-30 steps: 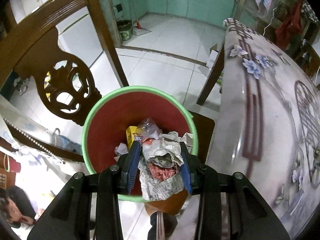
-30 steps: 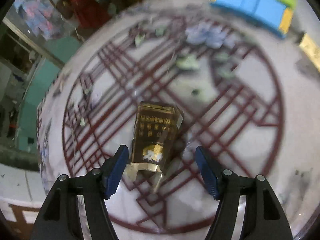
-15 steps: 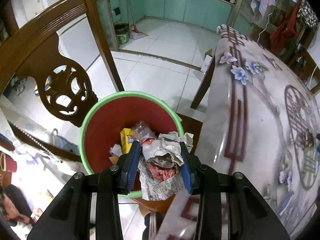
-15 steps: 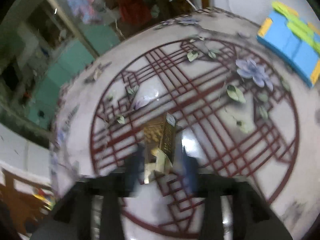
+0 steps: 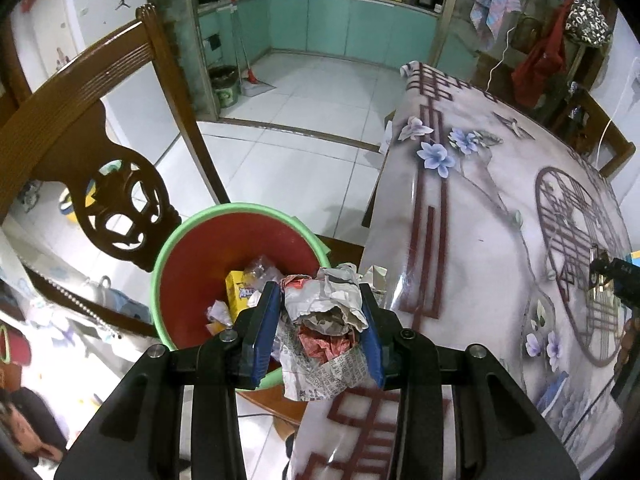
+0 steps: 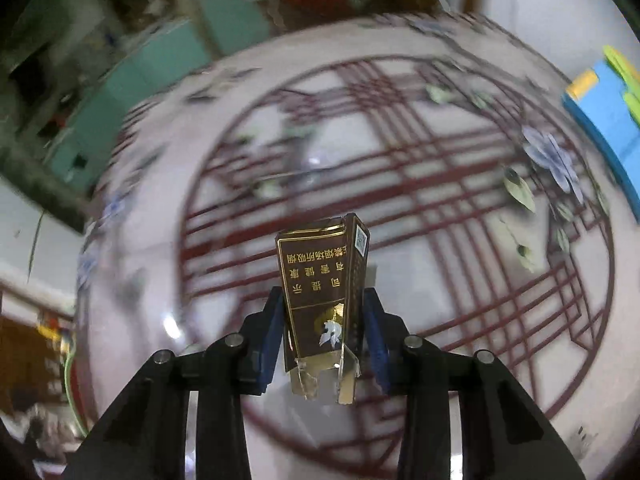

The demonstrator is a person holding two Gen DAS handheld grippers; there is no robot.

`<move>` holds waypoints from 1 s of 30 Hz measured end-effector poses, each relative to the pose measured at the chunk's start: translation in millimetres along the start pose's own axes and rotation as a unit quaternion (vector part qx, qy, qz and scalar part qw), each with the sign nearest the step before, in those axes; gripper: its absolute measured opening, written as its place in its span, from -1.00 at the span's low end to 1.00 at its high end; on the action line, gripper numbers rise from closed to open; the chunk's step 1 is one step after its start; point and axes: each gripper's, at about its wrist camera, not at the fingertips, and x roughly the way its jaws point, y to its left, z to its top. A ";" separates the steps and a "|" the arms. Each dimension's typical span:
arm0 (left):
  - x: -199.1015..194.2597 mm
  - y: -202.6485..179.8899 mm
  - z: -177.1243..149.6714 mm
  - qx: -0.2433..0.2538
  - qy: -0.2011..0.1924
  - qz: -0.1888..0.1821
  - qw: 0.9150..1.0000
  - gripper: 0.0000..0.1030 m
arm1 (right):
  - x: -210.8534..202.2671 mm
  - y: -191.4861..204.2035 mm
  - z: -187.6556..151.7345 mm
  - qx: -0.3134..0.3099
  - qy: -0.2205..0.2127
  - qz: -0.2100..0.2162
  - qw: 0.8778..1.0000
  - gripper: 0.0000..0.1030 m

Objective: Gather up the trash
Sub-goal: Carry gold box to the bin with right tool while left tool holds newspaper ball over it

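Here, crumpled newspaper (image 5: 320, 320) is clamped by the left gripper (image 5: 320, 332) above the red bin (image 5: 200, 260); only the right view shows a cigarette pack (image 6: 320, 292) pinched by the right gripper (image 6: 322, 332) over the patterned table (image 6: 480, 280).

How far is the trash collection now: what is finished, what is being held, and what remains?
Done: some scraps already lie in the red bin with green rim. In hand: the left gripper grips a crumpled newspaper wad beside the bin; the right gripper grips a brown-and-gold cigarette box over the patterned table. Left: drop both in.
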 end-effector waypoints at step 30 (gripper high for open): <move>-1.9 57.7 12.3 -0.028 -0.004 -0.005 1.000 -0.28 | -83.9 276.8 -116.5 -0.246 -0.012 0.168 0.954 -0.29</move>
